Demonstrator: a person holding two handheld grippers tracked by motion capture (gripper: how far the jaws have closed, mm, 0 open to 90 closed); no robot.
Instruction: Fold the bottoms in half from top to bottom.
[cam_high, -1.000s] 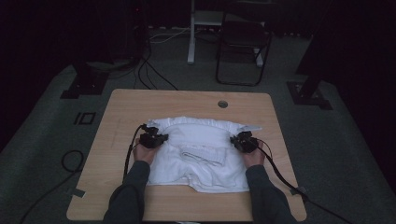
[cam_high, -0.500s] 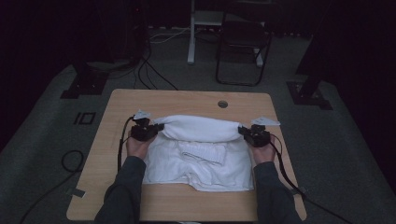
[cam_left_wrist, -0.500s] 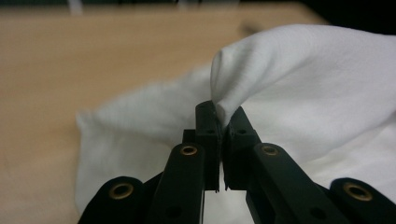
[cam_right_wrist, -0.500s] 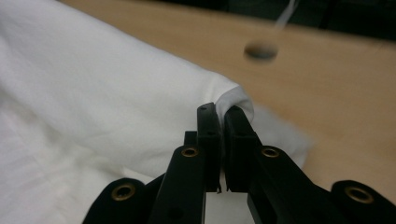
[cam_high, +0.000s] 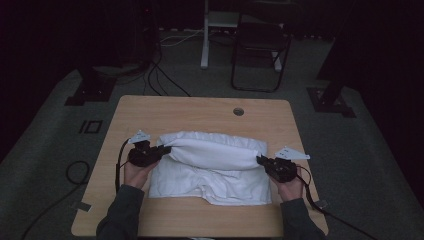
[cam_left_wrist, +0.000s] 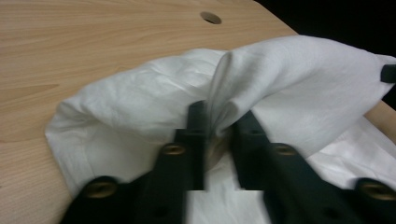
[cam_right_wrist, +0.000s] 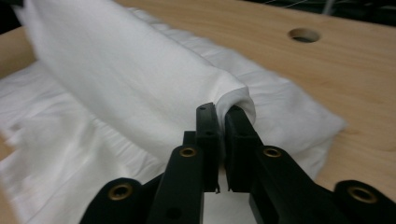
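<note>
A: Left gripper (cam_high: 162, 150)?
B: Clamped on the left end of the white cloth (cam_high: 210, 167). In the left gripper view a bunched fold sits pinched between its jaws.
A: Right gripper (cam_high: 261, 160)?
B: Same, jaws nearly together on the cloth's right end, a rolled edge curling over the tips in the right gripper view.
A: Where's the cloth?
B: Middle of the wooden table (cam_high: 200, 110), nearer the person. Top layer stretched between both grippers as a raised fold, the rest flat underneath.
A: Anything else?
B: Round hole (cam_high: 238, 111) in the table beyond the cloth. Chair (cam_high: 260, 45) on the dark floor behind.
</note>
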